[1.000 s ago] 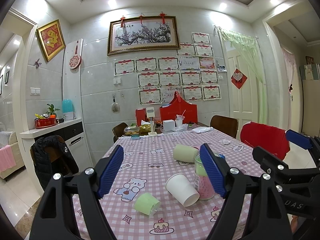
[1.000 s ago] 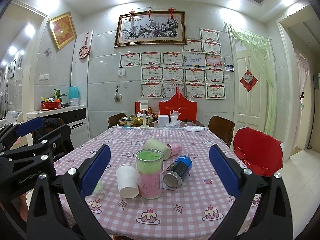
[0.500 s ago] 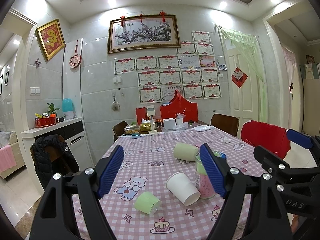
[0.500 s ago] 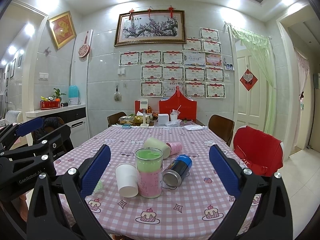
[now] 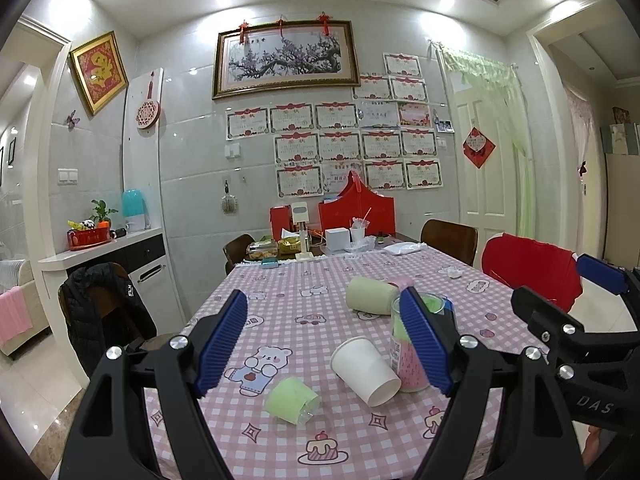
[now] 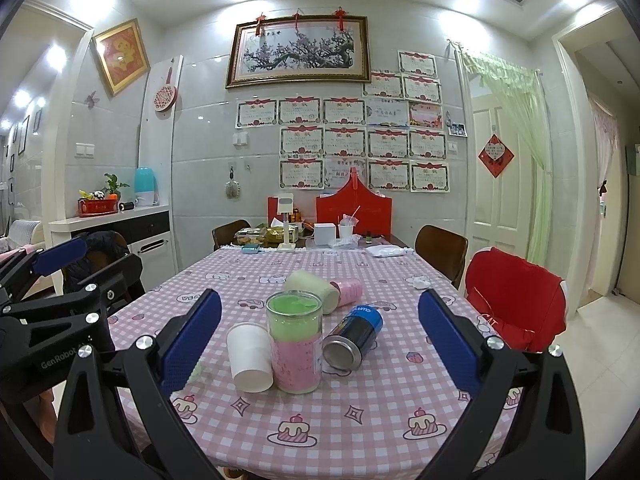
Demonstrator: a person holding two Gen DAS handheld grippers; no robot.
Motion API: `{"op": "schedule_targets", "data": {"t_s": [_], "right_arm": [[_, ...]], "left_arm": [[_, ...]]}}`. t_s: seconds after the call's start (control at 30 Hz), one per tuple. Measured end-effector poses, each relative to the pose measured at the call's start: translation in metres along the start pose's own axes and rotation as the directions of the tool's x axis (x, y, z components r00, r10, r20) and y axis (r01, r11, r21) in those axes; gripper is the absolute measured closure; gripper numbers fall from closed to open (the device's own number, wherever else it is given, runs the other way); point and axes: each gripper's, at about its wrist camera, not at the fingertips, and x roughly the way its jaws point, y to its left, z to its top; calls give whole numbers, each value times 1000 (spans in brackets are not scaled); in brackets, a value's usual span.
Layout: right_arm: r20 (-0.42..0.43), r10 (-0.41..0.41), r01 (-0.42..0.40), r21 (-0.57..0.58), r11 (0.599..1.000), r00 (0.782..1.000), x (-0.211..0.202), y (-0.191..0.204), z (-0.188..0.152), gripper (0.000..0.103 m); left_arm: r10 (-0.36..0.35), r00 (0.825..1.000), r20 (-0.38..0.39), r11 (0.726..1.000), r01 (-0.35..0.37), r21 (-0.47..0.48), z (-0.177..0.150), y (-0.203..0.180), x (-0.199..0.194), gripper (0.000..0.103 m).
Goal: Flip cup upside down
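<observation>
Two blue-padded fingers of the left gripper [image 5: 324,344] stand spread wide and hold nothing above the checked tablecloth [image 5: 280,312]; the white paper cup [image 5: 365,370] lies on its side at 5 o'clock of that gap, touching the clear jar [image 5: 408,344], with a small green cup [image 5: 291,394] near at 8 o'clock. From the right wrist, the right gripper [image 6: 320,344] is likewise released and empty, the white paper cup [image 6: 250,358] lying against the jar [image 6: 296,344], a blue can [image 6: 354,336] at its 3 o'clock.
</observation>
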Motion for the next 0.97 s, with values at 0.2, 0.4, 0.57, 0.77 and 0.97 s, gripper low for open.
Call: {"op": "schedule_targets", "data": {"t_s": [0.2, 0.4, 0.57, 0.77, 0.97], "right_arm": [[0, -3, 3, 1, 1000, 1000, 0, -2, -1, 8], [-9, -13, 13, 9, 1000, 1000, 5, -8, -2, 8], [-22, -21, 22, 14, 1000, 1000, 12, -15, -5, 8], [-59, -50, 52, 34, 998, 997, 28, -27, -12, 8], [-130, -116, 125, 64, 990, 985, 53, -43, -27, 8]], "left_arm": [[2, 1000, -6, 1000, -2, 3, -1, 0, 4, 25], [-2, 1000, -24, 1000, 3, 20, -3, -4, 12, 25], [-6, 999, -46, 1000, 7, 28, -8, -10, 22, 25], [-4, 996, -86, 999, 7, 34, -15, -18, 42, 25], [49, 988, -145, 997, -40, 62, -25, -26, 73, 25]]}}
